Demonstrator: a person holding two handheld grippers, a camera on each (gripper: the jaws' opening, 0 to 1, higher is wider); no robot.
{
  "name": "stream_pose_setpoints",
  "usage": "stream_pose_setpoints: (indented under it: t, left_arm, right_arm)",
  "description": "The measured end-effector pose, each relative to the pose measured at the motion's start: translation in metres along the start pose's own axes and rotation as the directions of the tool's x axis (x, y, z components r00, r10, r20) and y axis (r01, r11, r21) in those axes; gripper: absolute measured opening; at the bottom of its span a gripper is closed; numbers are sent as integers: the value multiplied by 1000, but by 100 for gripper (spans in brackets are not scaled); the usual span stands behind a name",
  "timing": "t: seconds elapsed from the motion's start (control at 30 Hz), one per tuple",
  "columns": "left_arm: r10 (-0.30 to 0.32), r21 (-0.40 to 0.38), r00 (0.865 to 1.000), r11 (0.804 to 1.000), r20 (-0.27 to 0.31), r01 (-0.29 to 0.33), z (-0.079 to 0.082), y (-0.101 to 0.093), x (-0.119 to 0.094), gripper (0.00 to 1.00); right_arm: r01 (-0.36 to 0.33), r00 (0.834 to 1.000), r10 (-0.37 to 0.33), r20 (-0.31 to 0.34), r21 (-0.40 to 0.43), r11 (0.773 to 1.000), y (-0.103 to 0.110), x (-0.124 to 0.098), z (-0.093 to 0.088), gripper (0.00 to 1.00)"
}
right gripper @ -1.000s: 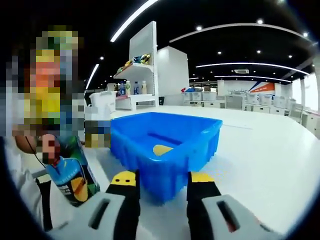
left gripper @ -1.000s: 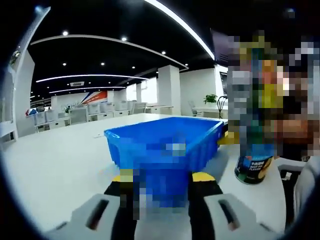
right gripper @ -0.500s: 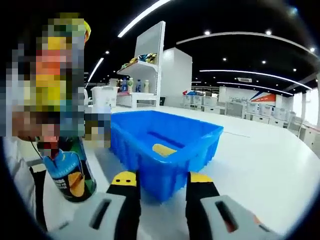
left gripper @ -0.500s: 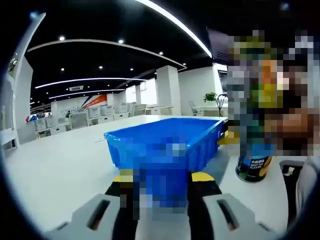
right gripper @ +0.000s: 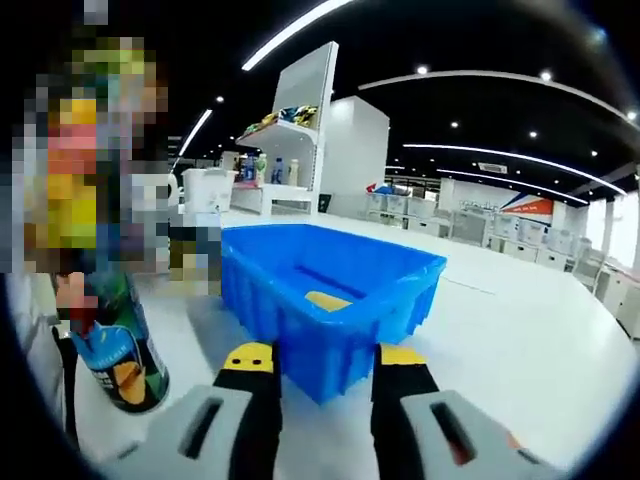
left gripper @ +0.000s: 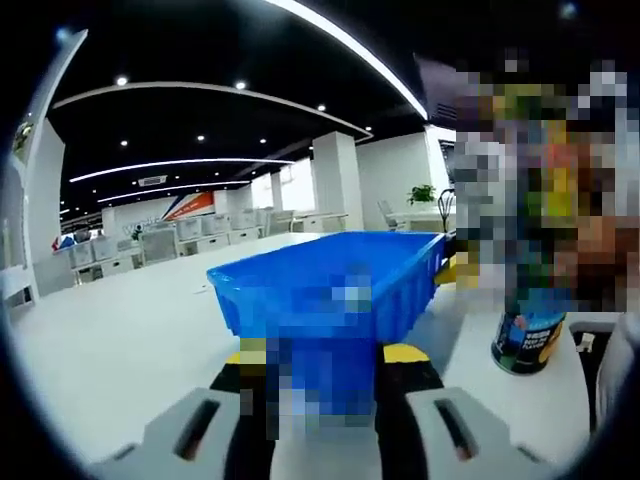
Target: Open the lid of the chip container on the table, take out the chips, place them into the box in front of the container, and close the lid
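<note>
Blue plastic makes up the box, which is set on the white table and is taken as the landmark. One yellow chip is seen lying inside the box. The chip container, a tall printed can, is stood upright just beside the box; its top and lid are hidden by blur, so the lid's state cannot be told. The can is judged light, stiff and smooth-sided, likely to slip or tip, and best gripped around its middle while the lid is pulled. Chips are judged brittle and are to be pinched gently. The left gripper and the right gripper are held spread apart in front of the box, empty.
</note>
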State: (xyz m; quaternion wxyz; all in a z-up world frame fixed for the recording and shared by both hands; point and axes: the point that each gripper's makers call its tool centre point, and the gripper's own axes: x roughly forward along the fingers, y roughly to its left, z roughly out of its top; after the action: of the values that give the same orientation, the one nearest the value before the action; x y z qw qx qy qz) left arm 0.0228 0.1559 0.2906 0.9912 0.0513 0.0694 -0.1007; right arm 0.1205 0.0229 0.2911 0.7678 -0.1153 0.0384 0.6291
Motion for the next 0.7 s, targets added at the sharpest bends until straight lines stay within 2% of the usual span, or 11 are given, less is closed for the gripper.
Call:
stream_pose_setpoints:
  t: [0.1, 0.27, 0.4, 0.6, 0.7]
  left_arm:
    - [8, -7, 1000, 1000, 2, -8, 1, 9, 8, 38]
    - [12, -32, 1000, 999, -12, -12, 3, 24, 20, 38]
    - [22, -13, 1000, 1000, -18, -22, 6, 34, 27, 38]
    - [15, -2, 999, 1000, -29, -15, 1, 43, 38, 38]
    - [8, -23, 999, 1000, -40, -8, -1, 49, 46, 38]
  right_arm:
    - [-2, 1000, 2, -6, -36, 999, -9, 8, 6, 33]
    - [-9, 1000, 9, -2, -42, 999, -22, 21, 12, 33]
    - [-9, 1000, 9, -8, -36, 999, -32, 32, 11, 33]
    - [-19, 999, 18, -32, -22, 1000, -42, 44, 3, 33]
    - [-20, 999, 20, -29, -16, 1000, -54, 49, 2, 33]
